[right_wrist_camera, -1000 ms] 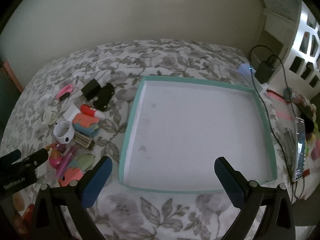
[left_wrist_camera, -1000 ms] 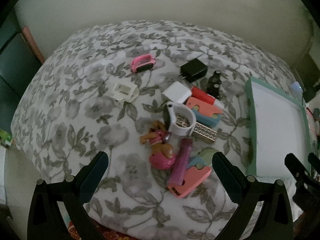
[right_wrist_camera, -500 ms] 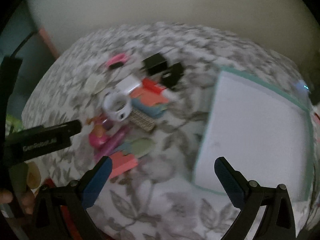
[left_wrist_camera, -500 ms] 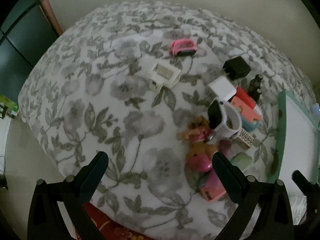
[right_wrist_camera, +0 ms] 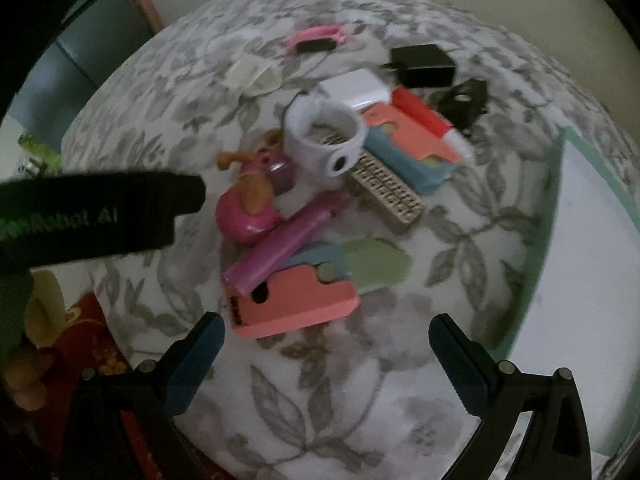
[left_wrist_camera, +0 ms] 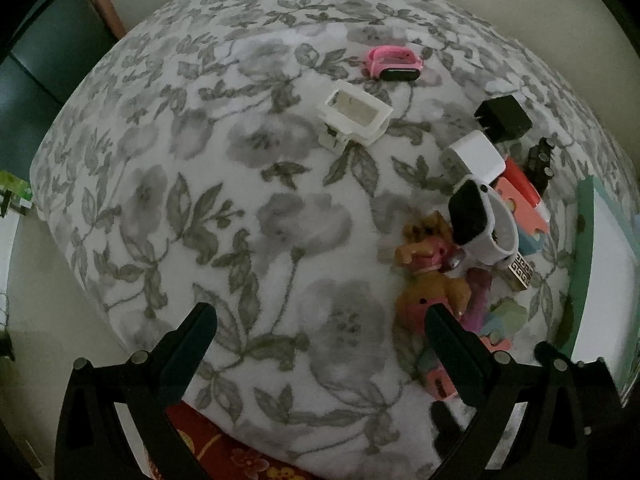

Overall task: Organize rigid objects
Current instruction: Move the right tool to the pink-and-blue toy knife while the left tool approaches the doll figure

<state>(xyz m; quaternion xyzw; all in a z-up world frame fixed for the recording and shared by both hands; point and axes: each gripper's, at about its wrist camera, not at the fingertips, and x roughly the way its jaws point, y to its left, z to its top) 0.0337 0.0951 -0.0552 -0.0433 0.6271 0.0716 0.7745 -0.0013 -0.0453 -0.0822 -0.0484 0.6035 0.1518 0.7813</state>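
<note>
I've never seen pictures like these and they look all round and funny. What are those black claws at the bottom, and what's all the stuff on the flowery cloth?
Those claws are grippers, tools a person holds, one in each hand. Each carries a wide round camera, so you get one picture from each. The left gripper is open and holds nothing. The right gripper is open and empty too. The dark bar at the left of the right picture is the left tool seen from the side. On the flowery cloth lies a pile of small things: a toy dog, a white watch, a pink band, a black charger and a purple tube. Beside them is a green-edged tray.
</note>
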